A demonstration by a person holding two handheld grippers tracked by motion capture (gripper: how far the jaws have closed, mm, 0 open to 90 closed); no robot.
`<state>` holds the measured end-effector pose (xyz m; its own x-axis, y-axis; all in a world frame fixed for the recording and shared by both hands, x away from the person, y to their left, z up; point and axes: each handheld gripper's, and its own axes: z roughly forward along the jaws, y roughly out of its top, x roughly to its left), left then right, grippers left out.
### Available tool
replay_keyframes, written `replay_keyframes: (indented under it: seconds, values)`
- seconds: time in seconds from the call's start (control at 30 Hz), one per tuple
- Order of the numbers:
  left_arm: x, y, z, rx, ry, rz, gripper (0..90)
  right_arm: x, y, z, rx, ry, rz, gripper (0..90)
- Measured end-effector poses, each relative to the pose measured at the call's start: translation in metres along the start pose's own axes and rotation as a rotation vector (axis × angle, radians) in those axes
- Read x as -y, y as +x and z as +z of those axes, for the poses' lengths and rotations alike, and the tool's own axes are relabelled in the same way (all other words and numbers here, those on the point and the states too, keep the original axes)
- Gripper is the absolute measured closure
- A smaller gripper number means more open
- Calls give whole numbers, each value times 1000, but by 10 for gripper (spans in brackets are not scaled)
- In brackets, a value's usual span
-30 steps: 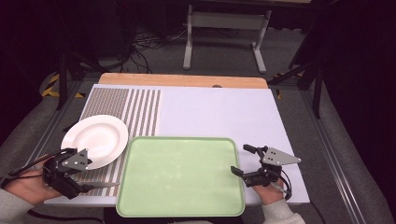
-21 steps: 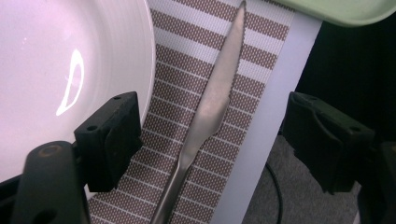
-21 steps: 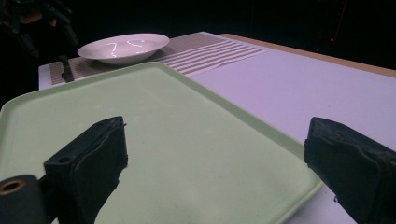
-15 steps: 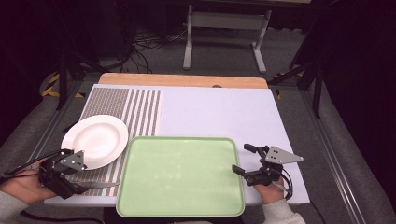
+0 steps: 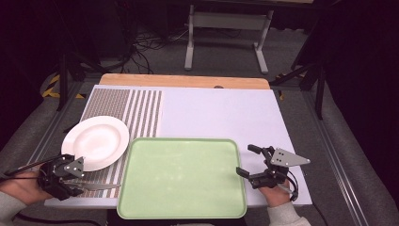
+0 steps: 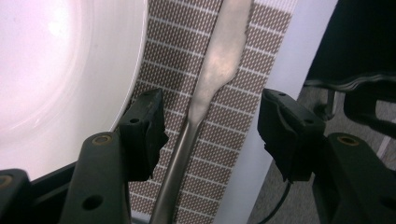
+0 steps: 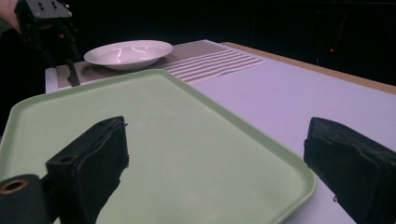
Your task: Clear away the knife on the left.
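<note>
Beside plate (image 5: 95, 141), knife (image 5: 96, 187) lies flat, blade toward tray (image 5: 181, 214), left gripper (image 6: 210, 123) fingers closing, untouched.

I can read no text, label, brand, number or sign on anything in front of me on my worktop (image 5: 221, 113).

Knife (image 6: 212, 74) running off top and bottom edges in left gripper view; blade tip and handle end both cut off.

Plate (image 6: 60, 70) at 9 o'clock of knife getting cropped by left and top edges, near rim passing behind left jaw.

High view: knife handle (image 5: 70, 184) lying under left hand-held gripper (image 5: 77, 186); contact between pads and handle too small to tell. Tray (image 5: 181, 176) near rim nearly reaching bottom edge.

Right gripper view: tray (image 7: 187, 140) near corner hiding behind jaws; left hand-held gripper at 11 o'clock cut by top edge.
</note>
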<state>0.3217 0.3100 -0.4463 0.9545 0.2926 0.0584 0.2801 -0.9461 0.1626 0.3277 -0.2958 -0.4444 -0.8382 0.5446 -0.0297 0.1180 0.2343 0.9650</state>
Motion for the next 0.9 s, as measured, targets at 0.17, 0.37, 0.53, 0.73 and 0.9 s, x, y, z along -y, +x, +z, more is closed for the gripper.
replay_keyframes:
  seconds: [0.17, 0.37, 0.53, 0.73, 0.9]
  values:
    - [-2, 6, 6, 30, 68, 0, 487, 1, 4, -7, -4, -1, -1, 71]
    - [-7, 10, 12, 34, 122, 33, 531, 3, 7, -14, 2, -6, 2, 73]
    - [-11, 16, 15, 65, 183, 68, 639, 5, 10, -22, 23, 4, -3, 73]
    - [-15, 15, 19, 41, 227, 196, 744, 7, 15, -30, 51, 12, -15, 74]
    - [-19, 14, 19, 25, 264, 241, 795, 10, 17, -33, 52, 13, -9, 76]
